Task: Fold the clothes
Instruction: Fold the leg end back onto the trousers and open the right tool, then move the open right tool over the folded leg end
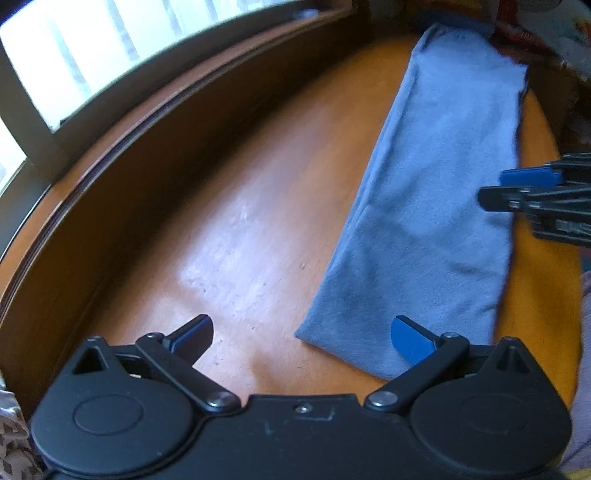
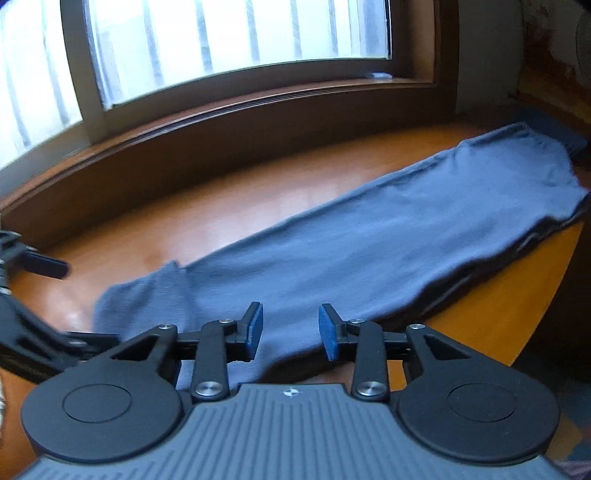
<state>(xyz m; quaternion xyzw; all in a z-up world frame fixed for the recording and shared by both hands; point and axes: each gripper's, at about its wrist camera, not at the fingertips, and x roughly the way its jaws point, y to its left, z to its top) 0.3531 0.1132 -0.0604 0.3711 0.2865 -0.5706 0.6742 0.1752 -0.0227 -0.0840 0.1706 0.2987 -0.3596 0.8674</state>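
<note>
A grey-blue garment (image 1: 436, 206) lies folded into a long narrow strip on the wooden table (image 1: 240, 206). My left gripper (image 1: 303, 332) is wide open just above the strip's near end, its right pad over the cloth's corner, nothing held. In the right wrist view the same garment (image 2: 369, 243) stretches from lower left to upper right. My right gripper (image 2: 291, 330) is open above the strip's long near edge, holding nothing. The right gripper's fingertips (image 1: 517, 188) also show at the right edge of the left wrist view, over the cloth.
A dark wooden window sill (image 2: 258, 122) and bright window (image 2: 229, 40) run along the table's far side. Colourful clutter (image 1: 546, 33) sits beyond the garment's far end. Bare tabletop lies left of the strip. The left gripper's arm (image 2: 29, 295) appears at the left.
</note>
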